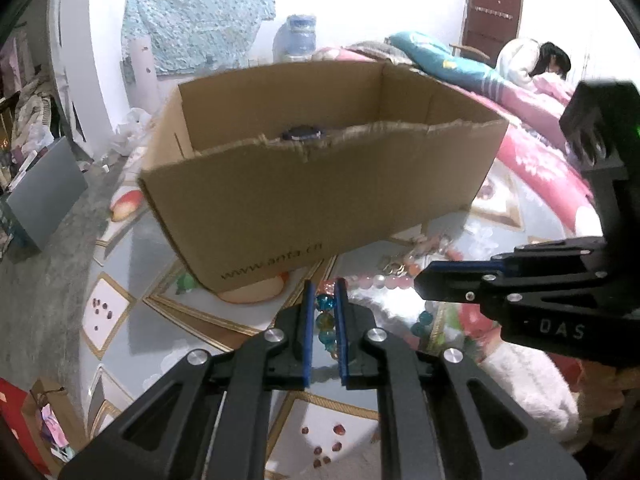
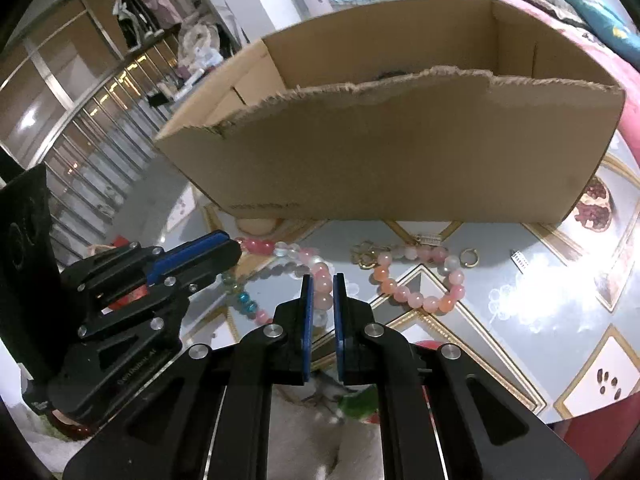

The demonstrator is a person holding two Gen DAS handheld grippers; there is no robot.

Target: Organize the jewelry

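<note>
An open cardboard box (image 1: 320,184) stands on the glass table, with a dark round item (image 1: 301,134) inside; it also shows in the right wrist view (image 2: 400,148). My left gripper (image 1: 323,286) is shut on a bracelet of blue and amber beads (image 1: 325,322), which also shows in the right wrist view (image 2: 245,301). My right gripper (image 2: 320,280) is shut on a pink and white bead bracelet (image 2: 322,270). An orange-pink bead bracelet (image 2: 416,296), gold charms (image 2: 364,258) and a gold ring (image 2: 469,258) lie in front of the box.
The table top (image 2: 520,312) is reflective glass with fruit pictures. A small white tag (image 2: 519,258) lies at right. A bed with a pink quilt (image 1: 532,152) and a person (image 1: 536,60) are behind the box. Shelves and clutter stand at left.
</note>
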